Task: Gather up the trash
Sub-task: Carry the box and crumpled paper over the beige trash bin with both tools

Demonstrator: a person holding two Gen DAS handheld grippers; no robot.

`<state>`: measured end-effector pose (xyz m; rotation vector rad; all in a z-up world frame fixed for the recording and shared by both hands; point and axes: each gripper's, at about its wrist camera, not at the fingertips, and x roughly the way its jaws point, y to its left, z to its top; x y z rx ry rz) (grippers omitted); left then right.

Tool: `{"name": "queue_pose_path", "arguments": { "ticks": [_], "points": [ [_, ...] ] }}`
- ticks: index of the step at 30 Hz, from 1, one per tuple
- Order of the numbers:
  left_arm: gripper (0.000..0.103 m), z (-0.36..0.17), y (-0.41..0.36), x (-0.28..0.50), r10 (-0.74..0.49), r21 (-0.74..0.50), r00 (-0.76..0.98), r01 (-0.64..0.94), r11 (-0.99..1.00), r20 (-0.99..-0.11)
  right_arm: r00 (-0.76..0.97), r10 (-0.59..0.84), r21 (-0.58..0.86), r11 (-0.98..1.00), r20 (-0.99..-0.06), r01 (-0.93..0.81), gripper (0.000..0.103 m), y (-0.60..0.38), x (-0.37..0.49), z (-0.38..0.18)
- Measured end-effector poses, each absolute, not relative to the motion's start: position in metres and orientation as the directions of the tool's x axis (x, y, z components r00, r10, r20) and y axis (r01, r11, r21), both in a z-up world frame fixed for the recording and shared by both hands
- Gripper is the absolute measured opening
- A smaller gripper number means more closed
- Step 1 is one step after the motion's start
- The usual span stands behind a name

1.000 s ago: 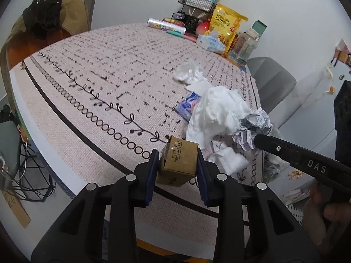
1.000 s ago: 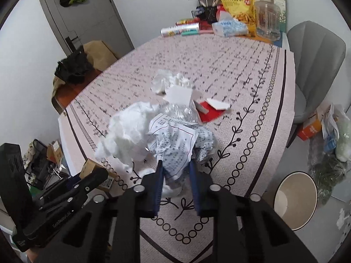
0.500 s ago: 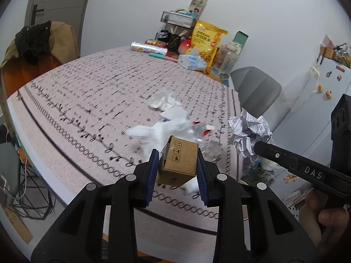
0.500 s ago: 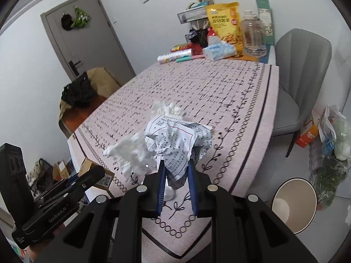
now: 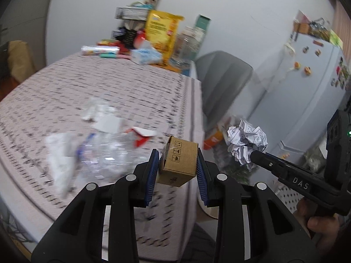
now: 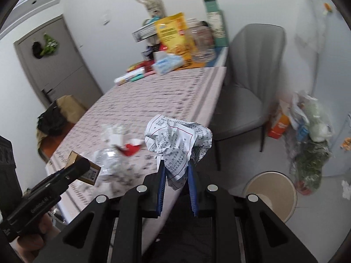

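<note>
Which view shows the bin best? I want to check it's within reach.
The right wrist view: the round bin sits open on the floor beside the table. The left wrist view shows almost none of it, hidden behind the gripper.

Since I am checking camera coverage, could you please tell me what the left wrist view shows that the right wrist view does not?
Only the left wrist view shows the fridge with its magnets. Only the right wrist view shows the door and the open bin on the floor. Both show the table, the grey chair, the small box held in the left tongs, and the crumpled paper held in the right tongs.
</note>
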<state>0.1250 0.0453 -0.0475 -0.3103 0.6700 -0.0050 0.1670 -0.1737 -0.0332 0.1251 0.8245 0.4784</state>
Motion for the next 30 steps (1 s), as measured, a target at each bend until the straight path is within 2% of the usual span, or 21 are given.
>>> {"name": "queue_pose_path", "arguments": {
  "ticks": [7,17,24,30],
  "points": [
    [0.033,-0.060,-0.006,0.168,-0.183,-0.263,0.744,0.010,0.965,-0.643,0.621,0.320,0.217,0.947,-0.716,-0.237,0.020,-0.231,0.184,-0.055],
    [0.033,-0.103,-0.070,0.223,-0.252,-0.264,0.641,0.080,0.961,-0.725,0.611,0.221,0.212,0.973,-0.760,-0.088,0.020,-0.297,0.202,-0.099],
    [0.033,-0.125,-0.105,0.250,-0.269,-0.252,0.581,0.112,0.961,-0.768,0.590,0.193,0.219,0.975,-0.784,-0.029,0.020,-0.322,0.218,-0.132],
    [0.033,-0.144,-0.126,0.271,-0.272,-0.246,0.534,0.121,0.962,-0.800,0.569,0.241,0.277,0.960,-0.786,-0.024,0.022,-0.341,0.241,-0.165]
  ]
}}
